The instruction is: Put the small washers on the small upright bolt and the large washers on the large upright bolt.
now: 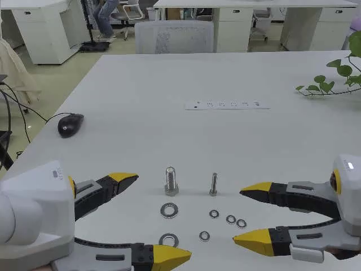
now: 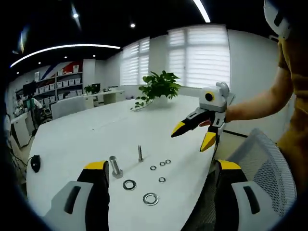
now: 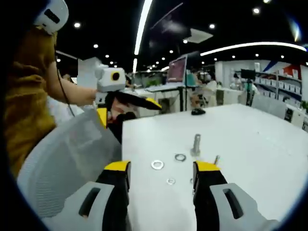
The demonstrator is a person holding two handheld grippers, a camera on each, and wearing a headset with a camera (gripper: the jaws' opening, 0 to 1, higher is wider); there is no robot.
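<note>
Both bolts stand head-down on the white table (image 1: 169,113), near its front edge: the large bolt (image 1: 171,180) on the left, the small bolt (image 1: 214,184) beside it on the right, not touching. Neither shank carries a washer, so I judge the task to be at its start. The two large washers (image 1: 168,210) lie flat in front of the large bolt, one behind the other. The four small washers (image 1: 231,219) lie scattered in front of the small bolt, two of them nearly touching. The left gripper (image 1: 159,217) has its jaws spread wide and holds nothing; in the head view its tips frame the large washers. The right gripper (image 1: 239,215) also has its jaws parted and empty, with the tips pointing at the small washers. The height of either gripper above the table cannot be told. The step in hand is probably the first pick. The washers are thin and flat, so bring the jaw tips right down to the surface and pinch across the rim, leaving the hole clear. Take an isolated small washer first, not the close pair. Carry it level above the bolt, centre the hole on the shank, then let go low. A sideways knock could topple a bolt, the small one especially.
</note>
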